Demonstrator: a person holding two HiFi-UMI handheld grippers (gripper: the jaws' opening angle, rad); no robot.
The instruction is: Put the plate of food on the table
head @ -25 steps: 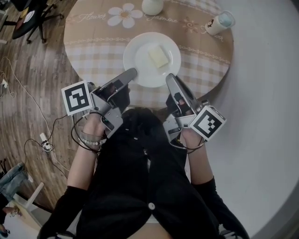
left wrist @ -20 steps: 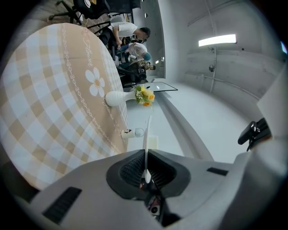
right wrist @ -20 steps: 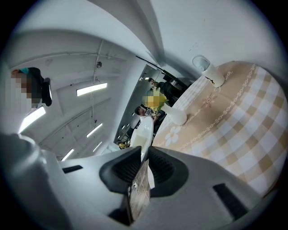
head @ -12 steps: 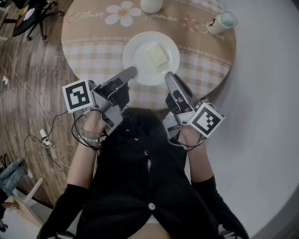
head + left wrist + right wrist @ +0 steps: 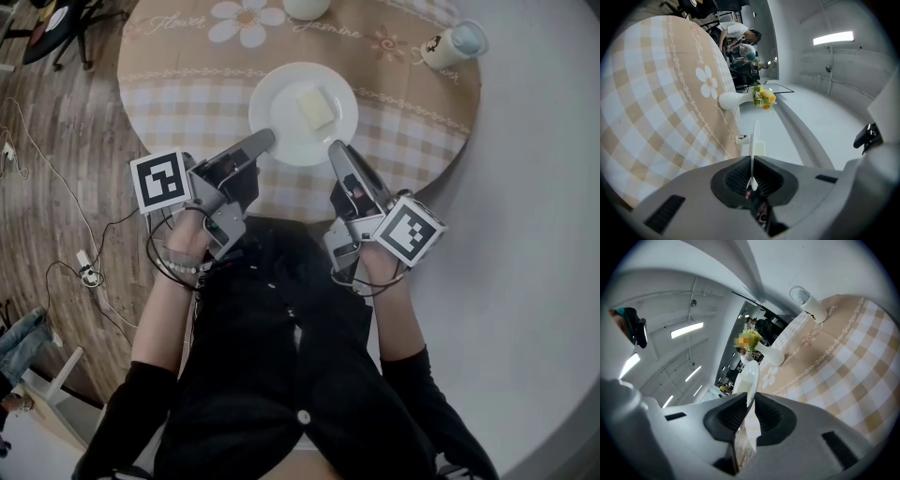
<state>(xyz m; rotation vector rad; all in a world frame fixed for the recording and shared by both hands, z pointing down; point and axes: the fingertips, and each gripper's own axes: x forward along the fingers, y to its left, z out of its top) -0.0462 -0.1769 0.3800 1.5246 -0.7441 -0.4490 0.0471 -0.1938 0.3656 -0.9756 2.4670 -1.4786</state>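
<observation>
Your left tongs (image 5: 265,142) and right tongs (image 5: 336,150) are each clamped on the near rim of the plate (image 5: 281,117), one per side. The plate, carrying a pale block of food (image 5: 316,109), is just inside the near edge of the round checked surface (image 5: 187,103). Bare cloth flanks it. Beyond stand a vase (image 5: 307,7) and, far right, a cup (image 5: 450,45).

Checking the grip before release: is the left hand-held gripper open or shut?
Shut on the plate: in the left gripper view, the left hand-held gripper has its jaws pinching the plate's thin rim.
</observation>
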